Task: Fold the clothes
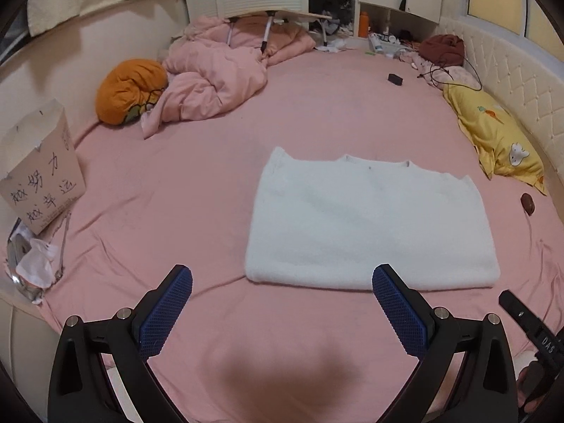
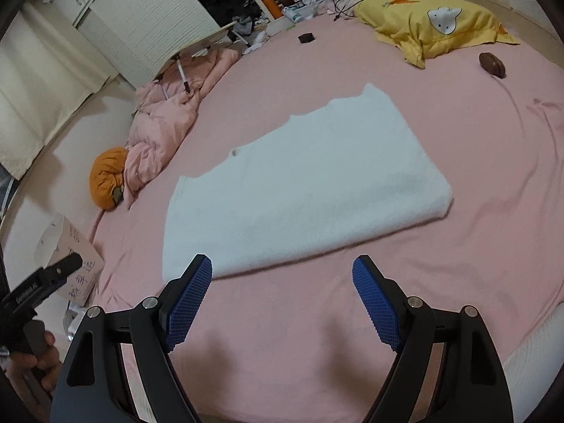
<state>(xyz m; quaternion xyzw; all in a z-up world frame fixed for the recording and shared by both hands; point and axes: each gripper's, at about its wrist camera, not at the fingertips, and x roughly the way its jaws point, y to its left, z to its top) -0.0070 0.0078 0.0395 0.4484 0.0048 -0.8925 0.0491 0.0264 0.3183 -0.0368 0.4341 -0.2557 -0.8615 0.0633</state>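
Observation:
A white fuzzy garment [image 1: 370,225] lies folded into a flat rectangle on the pink bed sheet [image 1: 176,190], neckline at its far edge. My left gripper [image 1: 282,278] is open and empty, hovering just short of the garment's near folded edge, toward its left corner. The garment also shows in the right wrist view [image 2: 299,183], lying slantwise. My right gripper [image 2: 282,268] is open and empty, just short of the near edge. The right gripper's body shows at the lower right of the left wrist view [image 1: 528,328]; the left gripper's body shows at the left of the right wrist view [image 2: 38,282].
A crumpled pink duvet [image 1: 215,70] and an orange cushion [image 1: 130,88] lie at the far left. A yellow pillow [image 1: 493,137] lies by the padded wall. A small brown object [image 1: 527,202] sits right of the garment. A paper bag [image 1: 42,169] stands at the left edge.

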